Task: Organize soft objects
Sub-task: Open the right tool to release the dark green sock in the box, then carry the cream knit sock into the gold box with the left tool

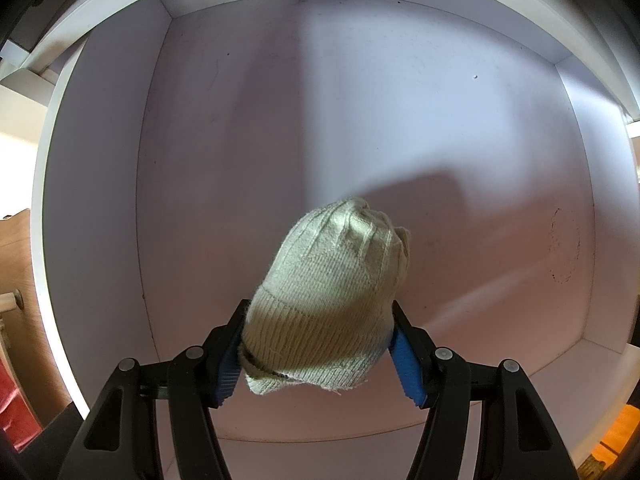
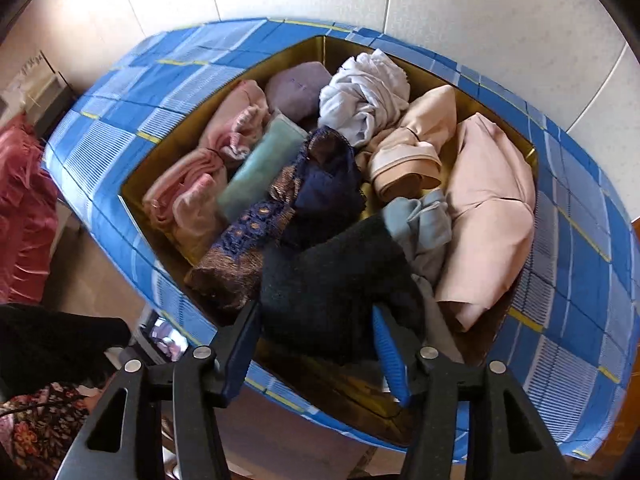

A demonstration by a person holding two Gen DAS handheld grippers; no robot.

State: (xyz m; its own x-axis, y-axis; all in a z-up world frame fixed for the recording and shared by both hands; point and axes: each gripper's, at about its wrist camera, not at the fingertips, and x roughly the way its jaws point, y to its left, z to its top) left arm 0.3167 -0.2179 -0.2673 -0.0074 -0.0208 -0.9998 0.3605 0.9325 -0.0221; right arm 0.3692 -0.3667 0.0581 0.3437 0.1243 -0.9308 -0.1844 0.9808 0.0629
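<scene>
Figure. Sorting of soft items, mid-task. My left gripper (image 1: 318,344) points down into a white drawer (image 1: 568,320) whose floor is bare in this view; its blue pads (image 1: 406,368) are pressed against both sides of a cream knitted hat (image 1: 332,300), clamped at the ribbed cuff. The hat's long axis runs away from the jaws toward the drawer floor, gathered crown leading and slightly up-right in the left wrist view, cuff and open end nearest the camera. I judge it not yet laid down: it hangs in the grip, and whether the crown touches the floor cannot be told. My right gripper (image 2: 316,344) stands over a blue checked box (image 2: 580,280) crowded with rolled and folded cloths, among them a pink roll (image 2: 188,196) and a white bundle (image 2: 364,100). Its jaws stand partly apart about a dark fuzzy cloth (image 2: 336,280), whose long axis runs from the jaws toward the upper right of the box; I cannot tell whether the pads press on it. Done: nothing placed in the drawer. Left: nearly the whole box.
</scene>
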